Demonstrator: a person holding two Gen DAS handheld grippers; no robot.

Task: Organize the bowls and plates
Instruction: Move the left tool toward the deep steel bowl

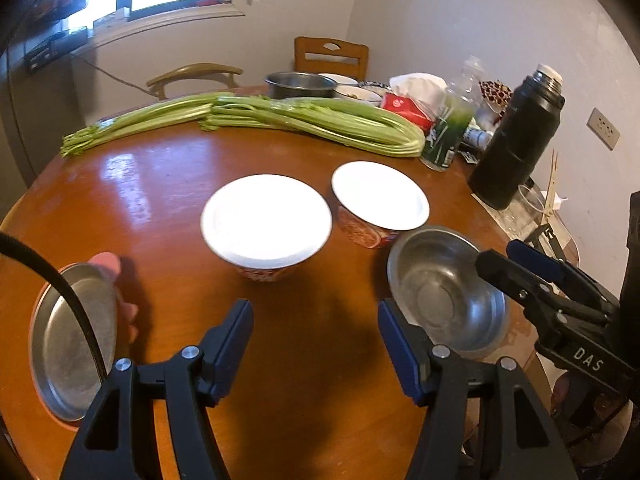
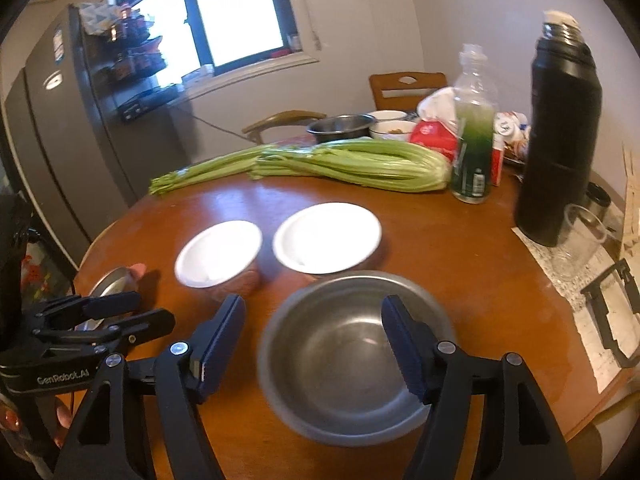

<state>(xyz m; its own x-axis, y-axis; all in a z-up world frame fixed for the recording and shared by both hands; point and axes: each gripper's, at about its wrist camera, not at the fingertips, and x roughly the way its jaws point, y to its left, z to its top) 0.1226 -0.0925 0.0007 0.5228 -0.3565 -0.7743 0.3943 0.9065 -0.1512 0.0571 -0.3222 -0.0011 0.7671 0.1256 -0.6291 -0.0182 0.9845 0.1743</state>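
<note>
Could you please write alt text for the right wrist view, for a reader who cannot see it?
The right tongs hang open and empty over a steel bowl on a round wooden table. Beyond it sit two white-lined bowls, then celery, a green bottle and a black thermos.

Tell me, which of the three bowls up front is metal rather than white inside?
The steel bowl, nearest the right hand-held gripper. It is bare grey metal throughout, while the other two bowls behind it are white inside with red-patterned outsides.
</note>
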